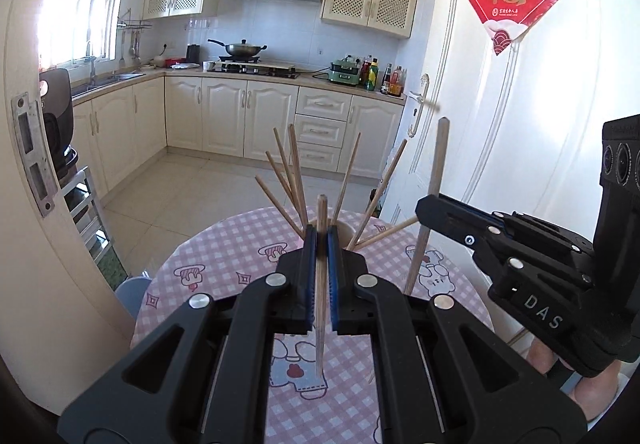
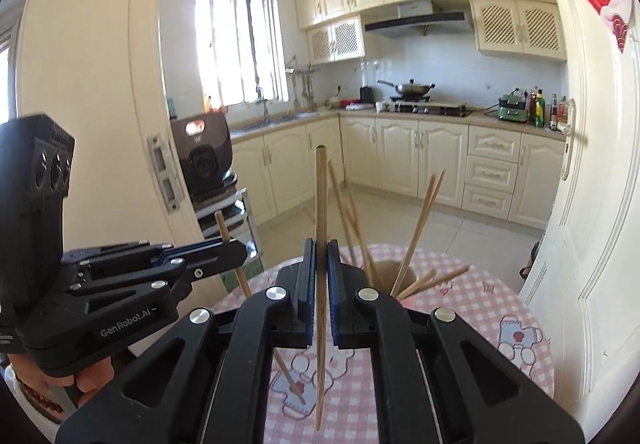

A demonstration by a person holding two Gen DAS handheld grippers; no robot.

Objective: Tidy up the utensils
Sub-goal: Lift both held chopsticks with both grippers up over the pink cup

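Observation:
My left gripper (image 1: 321,233) is shut on one wooden chopstick (image 1: 321,340), held upright above the pink checked tablecloth (image 1: 224,252). Just behind its fingertips stands a beige holder cup (image 1: 345,234) with several chopsticks fanned out of it. To the right, my right gripper (image 1: 425,209) is shut on a second chopstick (image 1: 439,156), also close to upright. The right wrist view shows that right gripper (image 2: 321,244) clamping its chopstick (image 2: 321,196), with the holder cup (image 2: 386,275) just right of the fingertips. At the left of that view, the left gripper (image 2: 239,250) grips its slanting chopstick (image 2: 288,376).
The round table (image 2: 480,296) sits in a doorway, with a white door (image 1: 500,124) on the right and the door frame (image 1: 32,164) on the left. A black appliance on a rack (image 1: 56,116) and a pale blue chair (image 1: 132,292) stand at the left.

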